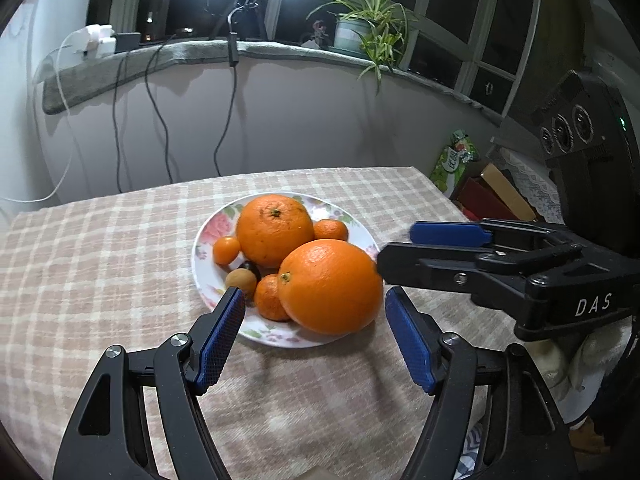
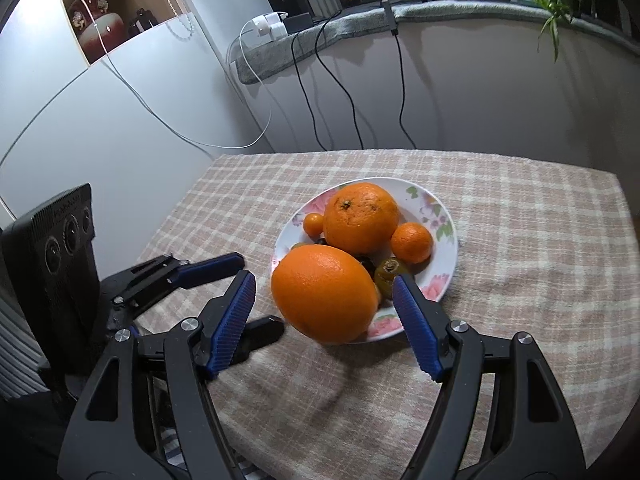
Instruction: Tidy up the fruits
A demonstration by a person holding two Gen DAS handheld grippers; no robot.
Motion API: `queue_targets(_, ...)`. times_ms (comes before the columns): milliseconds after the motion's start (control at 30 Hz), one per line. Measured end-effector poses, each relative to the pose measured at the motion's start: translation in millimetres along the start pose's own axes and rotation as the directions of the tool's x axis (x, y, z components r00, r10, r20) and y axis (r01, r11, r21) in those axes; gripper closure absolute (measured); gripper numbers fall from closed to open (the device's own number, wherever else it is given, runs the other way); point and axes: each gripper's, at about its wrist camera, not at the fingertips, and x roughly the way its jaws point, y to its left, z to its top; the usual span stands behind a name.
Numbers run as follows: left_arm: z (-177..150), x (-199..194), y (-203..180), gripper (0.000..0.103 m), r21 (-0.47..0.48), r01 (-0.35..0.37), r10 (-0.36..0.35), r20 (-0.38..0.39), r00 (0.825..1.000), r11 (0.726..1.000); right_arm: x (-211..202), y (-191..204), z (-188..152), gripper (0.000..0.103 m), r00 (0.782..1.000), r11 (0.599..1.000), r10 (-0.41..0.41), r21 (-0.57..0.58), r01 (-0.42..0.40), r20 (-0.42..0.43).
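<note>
A floral plate (image 1: 208, 240) (image 2: 444, 276) on the checked tablecloth holds two large oranges, small tangerines and some small dark and brown fruits. The near large orange (image 1: 330, 286) (image 2: 325, 293) rests on the plate's near edge. The far large orange (image 1: 274, 230) (image 2: 360, 218) sits behind it. My left gripper (image 1: 316, 300) is open, its pads on either side of the near orange without touching. My right gripper (image 2: 325, 285) is open around the same orange from the other side; it shows in the left wrist view (image 1: 400, 252).
The tablecloth (image 1: 100, 280) covers the table. A green snack bag (image 1: 456, 160) and boxes (image 1: 500, 196) stand off the table's right. Cables (image 1: 160, 120) hang down the back wall under a sill with a potted plant (image 1: 360, 32).
</note>
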Motion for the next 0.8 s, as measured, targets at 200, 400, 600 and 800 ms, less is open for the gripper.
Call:
queue_targets(200,-2,-12,3,0.028,-0.018,-0.028,0.028,0.019,0.999,0.999,-14,3,-7,0.018,0.998,0.998,-0.055,-0.013,0.056,0.042)
queue_targets(400,-3,-25,6,0.027,-0.036,-0.090,0.092,0.044,0.995,0.995,-28,7,-14,0.018,0.981,0.984,-0.171,-0.037,0.175,0.096)
queue_targets(600,-2,-33,10,0.027,-0.050,-0.132,0.136,0.066,0.989,0.990,-41,5,-21,0.007,0.951,0.962,-0.261,-0.033,0.270,0.167)
queue_targets(800,1,-38,12,0.027,-0.058,-0.139,0.144,0.086,0.986,0.989,-49,6,-20,0.007,0.933,0.950,-0.300,-0.032,0.312,0.198)
